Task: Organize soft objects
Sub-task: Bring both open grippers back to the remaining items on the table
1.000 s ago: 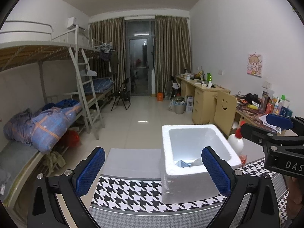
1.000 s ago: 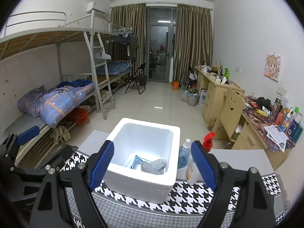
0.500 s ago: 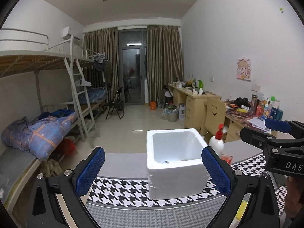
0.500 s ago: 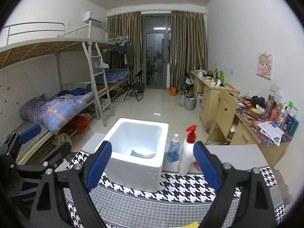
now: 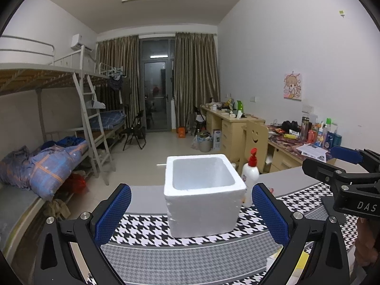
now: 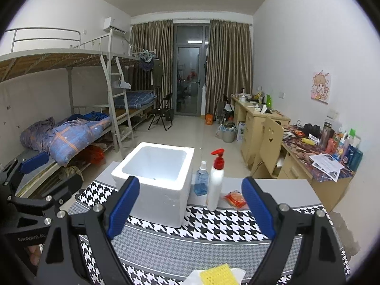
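Both hand-held grippers, left (image 5: pixel 191 216) and right (image 6: pixel 191 206), gape wide, empty, facing a white square foam box (image 5: pixel 201 192) at 12 o'clock. Only the right view shows a yellow textured sponge (image 6: pixel 216 274) at 6 o'clock.

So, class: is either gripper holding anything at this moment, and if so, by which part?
Nothing is held. The left gripper and right gripper are both open, with only the white foam box and table beyond showing between their fingers.

White letters "DAS" show on the black body of the right gripper (image 5: pixel 356 166), and "GenRobot.AI" is printed faintly on the left gripper (image 6: pixel 38 190).
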Tool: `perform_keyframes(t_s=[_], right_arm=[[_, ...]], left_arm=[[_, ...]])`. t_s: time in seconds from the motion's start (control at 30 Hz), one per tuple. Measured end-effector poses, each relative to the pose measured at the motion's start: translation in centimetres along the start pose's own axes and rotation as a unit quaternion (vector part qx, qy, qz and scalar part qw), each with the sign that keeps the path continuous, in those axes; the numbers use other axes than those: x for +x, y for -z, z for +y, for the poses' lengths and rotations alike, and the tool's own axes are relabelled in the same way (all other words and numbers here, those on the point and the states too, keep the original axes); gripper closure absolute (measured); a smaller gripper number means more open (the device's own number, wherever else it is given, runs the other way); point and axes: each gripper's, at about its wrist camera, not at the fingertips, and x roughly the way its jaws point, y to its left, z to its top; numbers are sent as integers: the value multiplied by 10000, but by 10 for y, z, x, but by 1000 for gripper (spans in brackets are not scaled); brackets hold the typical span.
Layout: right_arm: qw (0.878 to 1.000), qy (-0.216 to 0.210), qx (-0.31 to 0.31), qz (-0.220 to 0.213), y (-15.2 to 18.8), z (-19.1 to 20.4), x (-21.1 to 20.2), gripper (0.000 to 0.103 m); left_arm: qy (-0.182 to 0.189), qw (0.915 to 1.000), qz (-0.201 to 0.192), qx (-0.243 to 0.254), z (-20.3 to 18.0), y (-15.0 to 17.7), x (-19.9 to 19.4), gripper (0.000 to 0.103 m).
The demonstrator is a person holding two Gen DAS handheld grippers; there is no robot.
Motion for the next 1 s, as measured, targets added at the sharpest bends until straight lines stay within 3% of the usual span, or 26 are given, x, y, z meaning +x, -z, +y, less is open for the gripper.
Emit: perform_keyframes(t_s=[1.0], right_arm=[[9976,626,283,67,70,-51,-39,12]], left_arm=[[885,9960,-52,133,-61,50,-21,1]])
